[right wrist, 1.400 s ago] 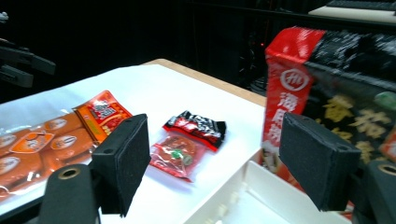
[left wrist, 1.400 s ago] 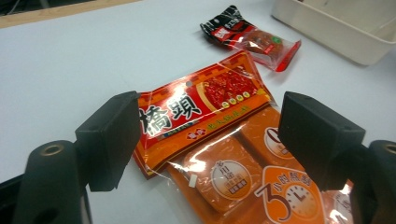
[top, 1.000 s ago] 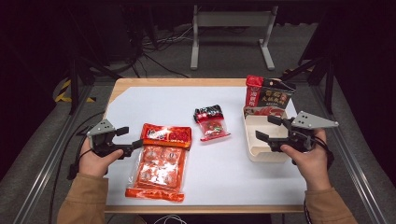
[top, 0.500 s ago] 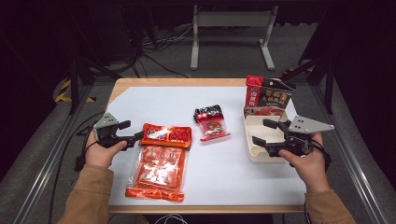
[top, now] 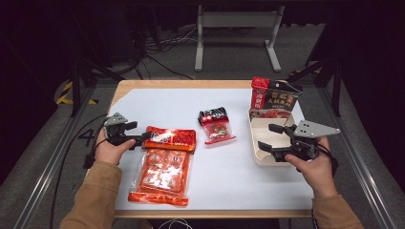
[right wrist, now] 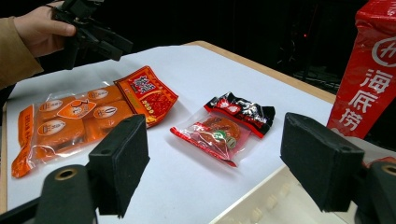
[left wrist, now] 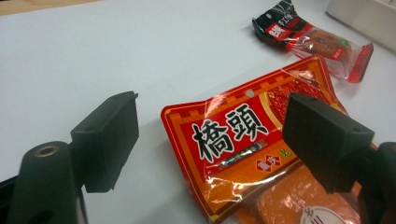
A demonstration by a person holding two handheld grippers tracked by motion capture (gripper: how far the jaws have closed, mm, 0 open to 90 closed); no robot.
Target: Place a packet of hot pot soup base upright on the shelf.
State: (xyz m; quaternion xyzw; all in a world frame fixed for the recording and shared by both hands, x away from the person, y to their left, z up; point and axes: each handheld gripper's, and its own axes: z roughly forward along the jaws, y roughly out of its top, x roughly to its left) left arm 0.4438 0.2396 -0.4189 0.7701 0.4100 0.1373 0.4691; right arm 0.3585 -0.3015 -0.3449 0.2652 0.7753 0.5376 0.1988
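A large orange-red snack packet (top: pixel 162 164) lies flat at the front left of the white table top; its red header (left wrist: pixel 233 135) shows Chinese characters. My left gripper (top: pixel 138 132) is at that header's left edge, low over the table. Its jaws (left wrist: pixel 215 135) are open and have just been opening a little; the header's corner lies between them and the pads do not press on it. My right gripper (top: pixel 265 137) hovers open over the left rim of a white tray (top: pixel 258 160), with nothing between its pads (right wrist: pixel 119 163).
A small red and black packet (top: pixel 217 126) lies mid-table, seen closer as the small packet (right wrist: pixel 224 128). A red and black bag (top: pixel 274 98) stands upright at the tray's far end. The other hand and its gripper (right wrist: pixel 93 35) are in the right gripper view.
My left gripper has moved right and a little lower, up to the top edge of the large packet. The right gripper has stayed over the tray.
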